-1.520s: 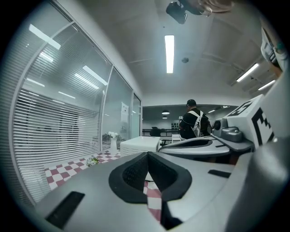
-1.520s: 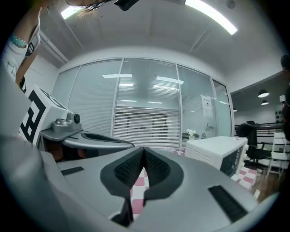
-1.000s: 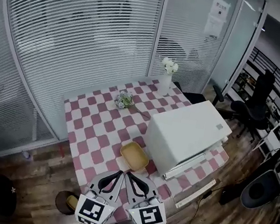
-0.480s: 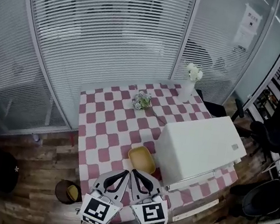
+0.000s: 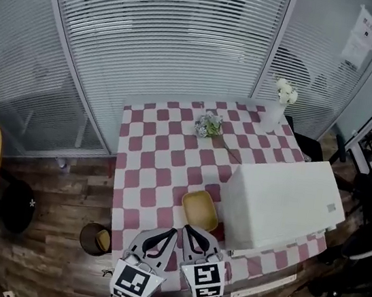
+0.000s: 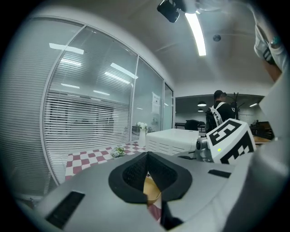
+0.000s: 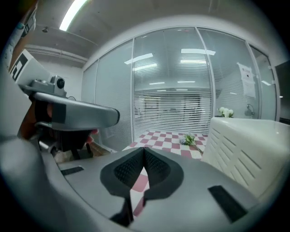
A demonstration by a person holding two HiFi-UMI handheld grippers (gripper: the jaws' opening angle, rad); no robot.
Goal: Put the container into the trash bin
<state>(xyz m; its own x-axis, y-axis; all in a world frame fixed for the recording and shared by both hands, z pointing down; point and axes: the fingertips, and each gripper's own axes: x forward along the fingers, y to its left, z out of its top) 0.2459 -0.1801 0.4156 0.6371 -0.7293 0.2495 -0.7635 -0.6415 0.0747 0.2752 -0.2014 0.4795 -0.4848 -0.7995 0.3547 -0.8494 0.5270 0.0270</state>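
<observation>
Left gripper [image 6: 146,155] and right gripper [image 7: 144,149] closed, empty; container [image 5: 200,209] on table [image 5: 151,153].
Head view shows floor-standing trash bin [image 5: 96,239]; left gripper view instead shows a standing person [image 6: 219,108]. Notice [image 5: 364,35] illegible.

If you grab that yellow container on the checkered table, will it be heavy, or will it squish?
Probably light: the yellow container looks shallow and empty. It may flex a bit if pinched at its rim, though its material is hard to tell from here. It sits flat on the checkered tablecloth, so a push would likely slide it, not tip or roll it.
</observation>
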